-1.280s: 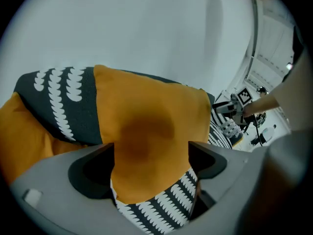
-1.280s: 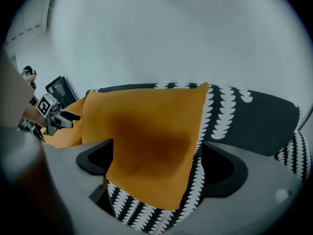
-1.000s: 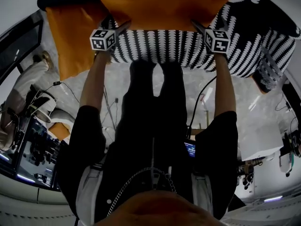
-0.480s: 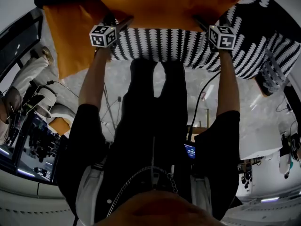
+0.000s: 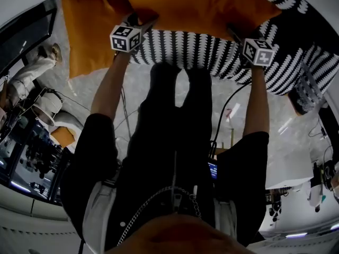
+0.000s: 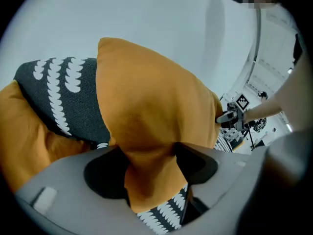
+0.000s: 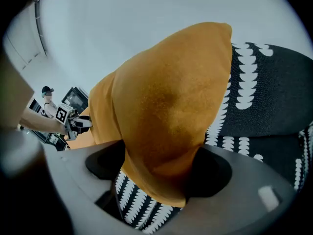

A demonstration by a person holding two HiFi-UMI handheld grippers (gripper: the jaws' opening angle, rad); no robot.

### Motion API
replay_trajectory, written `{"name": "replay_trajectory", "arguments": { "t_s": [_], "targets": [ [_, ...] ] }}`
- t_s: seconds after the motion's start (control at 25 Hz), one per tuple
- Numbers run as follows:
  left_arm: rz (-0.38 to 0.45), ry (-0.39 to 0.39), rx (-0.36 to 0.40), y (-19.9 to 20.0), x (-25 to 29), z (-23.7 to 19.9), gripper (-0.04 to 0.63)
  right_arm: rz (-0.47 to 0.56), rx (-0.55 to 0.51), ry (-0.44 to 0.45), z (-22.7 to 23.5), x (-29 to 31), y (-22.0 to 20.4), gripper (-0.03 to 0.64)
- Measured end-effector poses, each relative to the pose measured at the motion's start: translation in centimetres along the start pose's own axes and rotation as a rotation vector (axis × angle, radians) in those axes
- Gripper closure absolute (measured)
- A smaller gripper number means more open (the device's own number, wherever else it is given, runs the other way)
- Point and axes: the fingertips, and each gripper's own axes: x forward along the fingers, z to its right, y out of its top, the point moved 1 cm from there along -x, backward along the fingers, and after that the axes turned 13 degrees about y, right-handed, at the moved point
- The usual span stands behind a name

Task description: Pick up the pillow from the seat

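An orange pillow [image 5: 196,7] lies on the black-and-white patterned seat [image 5: 201,52] at the top of the head view. My left gripper [image 5: 142,24] holds its left corner and my right gripper [image 5: 233,33] its right corner. In the left gripper view the pillow [image 6: 151,106] is pinched narrow between the closing jaws of the left gripper [image 6: 149,155], with the pads pressing the fabric. In the right gripper view the pillow [image 7: 171,102] is likewise squeezed by the closing right gripper [image 7: 161,165]. The seat pattern shows beneath both corners.
A second orange pillow [image 5: 92,30] leans at the seat's left end. A person [image 5: 26,78] sits at the far left by a desk of equipment [image 5: 32,157]. Cables run over the pale floor, and a white table [image 5: 291,163] stands at the right.
Both grippers have pushed a little further onto the pillow's corners and their jaws have closed in on the fabric. The pillow's front edge now bunches at both corners.
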Motion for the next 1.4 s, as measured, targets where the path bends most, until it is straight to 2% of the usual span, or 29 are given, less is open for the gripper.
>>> {"name": "replay_trajectory", "arguments": {
  "t_s": [0.16, 0.36, 0.56, 0.84, 1.0, 1.4],
  "targets": [
    [0.033, 0.034, -0.019, 0.3, -2.5, -0.5, 0.299, 0.017, -0.007, -0.024, -2.7, -0.4, 0.0, 0.232],
    [0.080, 0.068, -0.023, 1.5, -8.2, -1.1, 0.308, 0.055, -0.030, -0.046, -7.8, -1.9, 1.0, 0.250],
    [0.177, 0.083, -0.020, 5.6, -14.6, 1.7, 0.314, 0.103, -0.098, -0.076, -12.1, -8.0, 3.9, 0.252],
    [0.340, 0.114, 0.013, 10.8, -25.2, 0.6, 0.316, 0.233, -0.213, -0.124, -21.8, -12.7, 8.8, 0.253],
    [0.423, 0.110, 0.028, 14.1, -29.6, 2.6, 0.314, 0.309, -0.279, -0.147, -24.7, -17.3, 11.4, 0.252],
    [0.599, 0.159, 0.071, 21.1, -38.8, 4.9, 0.325, 0.438, -0.375, -0.109, -30.5, -23.3, 16.7, 0.265]
  ]
}}
